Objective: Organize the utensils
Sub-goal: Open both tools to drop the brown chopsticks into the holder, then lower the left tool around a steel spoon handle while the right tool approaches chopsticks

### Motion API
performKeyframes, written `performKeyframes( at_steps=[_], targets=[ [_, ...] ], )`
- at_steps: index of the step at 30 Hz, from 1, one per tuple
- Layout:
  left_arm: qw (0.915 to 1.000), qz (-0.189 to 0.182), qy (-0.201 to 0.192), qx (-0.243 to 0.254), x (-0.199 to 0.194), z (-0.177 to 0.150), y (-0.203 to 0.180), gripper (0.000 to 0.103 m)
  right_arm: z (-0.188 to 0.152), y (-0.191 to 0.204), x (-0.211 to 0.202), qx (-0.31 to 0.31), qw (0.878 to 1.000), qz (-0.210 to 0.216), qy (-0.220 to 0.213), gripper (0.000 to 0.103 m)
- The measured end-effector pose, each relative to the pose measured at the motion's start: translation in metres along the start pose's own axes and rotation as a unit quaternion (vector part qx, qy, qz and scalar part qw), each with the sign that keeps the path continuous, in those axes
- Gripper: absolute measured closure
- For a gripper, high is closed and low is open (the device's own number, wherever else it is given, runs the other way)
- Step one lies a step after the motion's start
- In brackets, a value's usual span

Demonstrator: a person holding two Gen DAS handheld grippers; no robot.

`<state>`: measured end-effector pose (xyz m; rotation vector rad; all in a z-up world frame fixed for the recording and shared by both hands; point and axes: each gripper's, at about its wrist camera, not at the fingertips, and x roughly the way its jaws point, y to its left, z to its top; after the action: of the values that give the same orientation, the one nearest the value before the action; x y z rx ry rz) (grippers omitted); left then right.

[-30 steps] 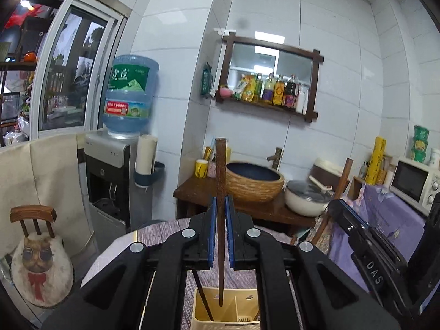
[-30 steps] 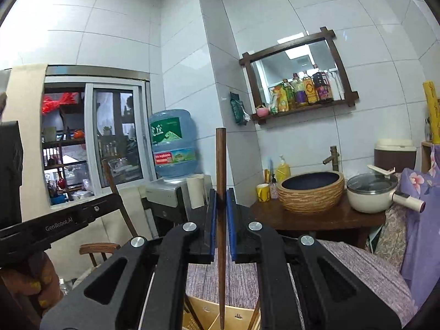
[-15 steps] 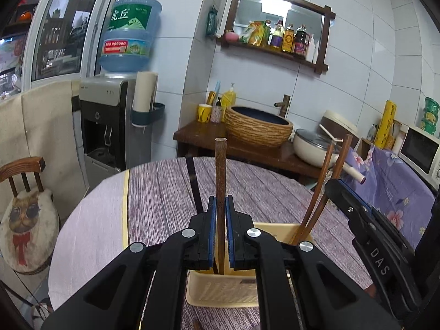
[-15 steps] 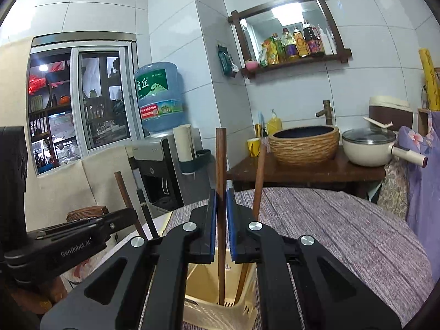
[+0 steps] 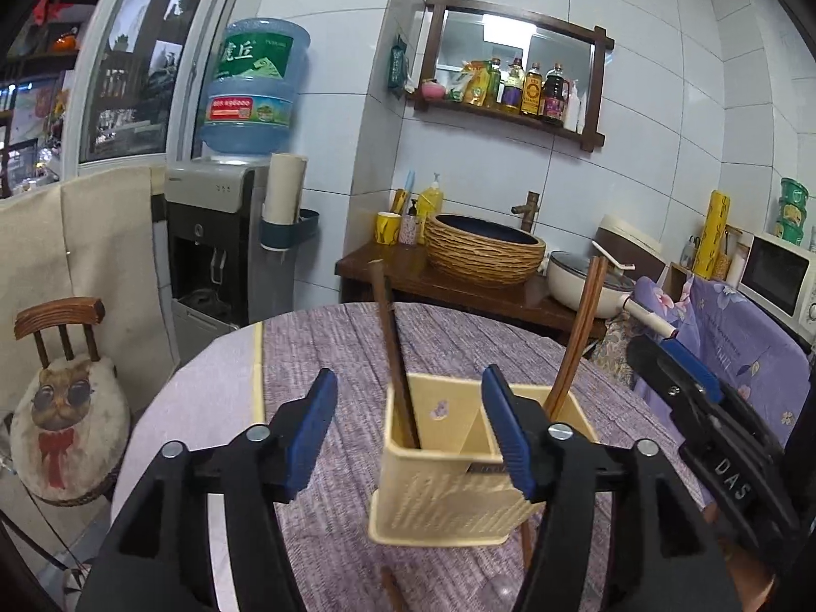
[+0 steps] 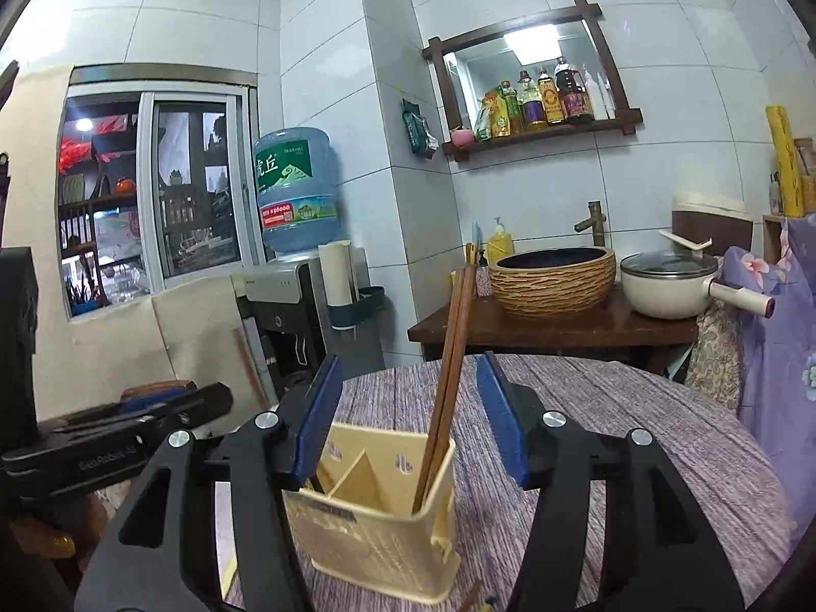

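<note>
A tiled kitchen corner with a water dispenser (image 5: 239,234) and a woven basin (image 5: 484,255) sits behind the round surface (image 5: 326,357), which wears a purple striped cloth. On it stands a cream plastic utensil holder (image 5: 449,464), split inside by a divider. The left hand-held gripper (image 5: 408,431) is spread wide with nothing in it, its blue pads either side of the holder; the right hand-held gripper (image 6: 403,421) is just as wide and equally empty. From the left view, a dark chopstick (image 5: 392,352) leans in the near-left compartment and brown chopsticks (image 5: 576,336) lean in the right one. The right view shows that brown pair (image 6: 451,357) clearly as two sticks side by side, something the left view barely lets you separate, but the dark one is mostly hidden there. More sticks lie on the cloth by the holder's base (image 5: 392,586), seen best from the left. They look light, stiff and slick, so I'd pinch one mid-shaft and squarely, lest it swivel; the holder seems light enough to tip.
</note>
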<state>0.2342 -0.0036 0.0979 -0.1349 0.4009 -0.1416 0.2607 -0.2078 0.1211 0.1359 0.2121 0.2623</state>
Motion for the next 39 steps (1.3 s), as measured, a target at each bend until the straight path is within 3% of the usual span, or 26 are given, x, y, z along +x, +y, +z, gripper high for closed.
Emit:
performKeyframes(
  at_steps=[2, 8, 15, 19, 22, 32, 39],
  targets=[
    [0.9999, 0.001, 0.006, -0.013, -0.009, -0.009, 0.009, 0.030, -0.007, 0.000, -0.008, -0.006, 1.000, 0.007, 0.026, 0.039],
    [0.9979, 0.007, 0.051, -0.040, -0.018, -0.047, 0.030, 0.025, -0.038, -0.007, -0.019, 0.004, 0.994, -0.004, 0.113, 0.039],
    [0.9934, 0.028, 0.104, -0.039, -0.024, -0.093, 0.040, 0.025, -0.088, -0.009, -0.034, 0.003, 0.981, -0.021, 0.192, 0.039],
    [0.9903, 0.017, 0.135, -0.028, -0.027, -0.115, 0.034, 0.025, -0.112, -0.013, -0.043, -0.001, 0.976, -0.036, 0.217, 0.039],
    [0.9888, 0.014, 0.148, -0.008, -0.028, -0.125, 0.024, 0.027, -0.124, -0.017, -0.047, 0.002, 0.972, -0.044, 0.232, 0.039],
    [0.9809, -0.047, 0.183, 0.048, -0.029, -0.147, -0.025, 0.054, -0.138, -0.030, -0.059, 0.020, 0.968, -0.059, 0.245, 0.039],
    [0.9724, -0.078, 0.212, 0.059, -0.006, -0.158, -0.040, 0.057, -0.141, -0.039, -0.063, 0.036, 0.967, -0.056, 0.248, 0.039]
  ],
)
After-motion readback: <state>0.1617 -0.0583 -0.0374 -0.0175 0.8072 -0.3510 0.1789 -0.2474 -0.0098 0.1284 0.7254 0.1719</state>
